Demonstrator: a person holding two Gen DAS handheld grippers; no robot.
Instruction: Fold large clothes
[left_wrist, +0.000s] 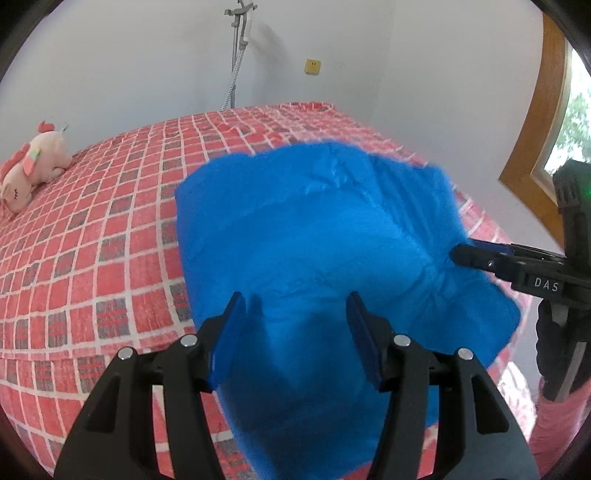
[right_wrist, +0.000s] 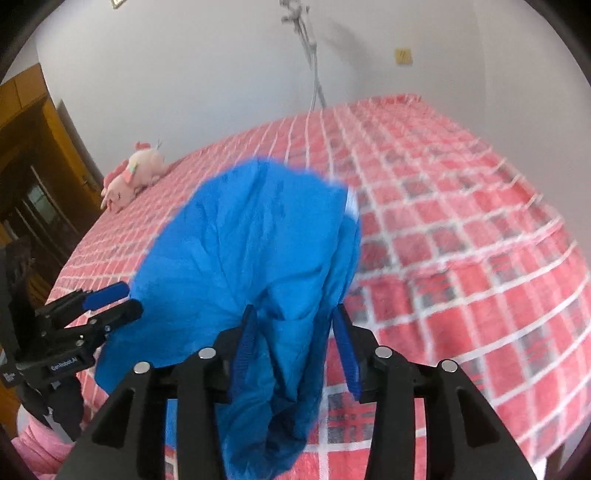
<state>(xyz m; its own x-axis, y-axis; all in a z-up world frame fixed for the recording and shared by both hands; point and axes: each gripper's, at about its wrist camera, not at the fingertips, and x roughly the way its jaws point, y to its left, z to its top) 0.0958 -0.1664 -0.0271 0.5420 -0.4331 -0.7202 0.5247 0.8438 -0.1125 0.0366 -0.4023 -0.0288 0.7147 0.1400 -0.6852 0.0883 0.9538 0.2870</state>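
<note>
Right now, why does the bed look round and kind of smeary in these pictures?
Both wrist views use a fisheye lens, so the checked bedspread bulges like a ball and the corners go black. In the right wrist view the squares and the blue garment's far edge are streaked by motion blur; the left wrist view is sharper, with the plush toy fairly clear.

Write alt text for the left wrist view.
The left tongs hang open over a rumpled blue garment on a red checked bedspread. The right tongs reach the garment's right edge; a pink plush toy lies far left.
</note>
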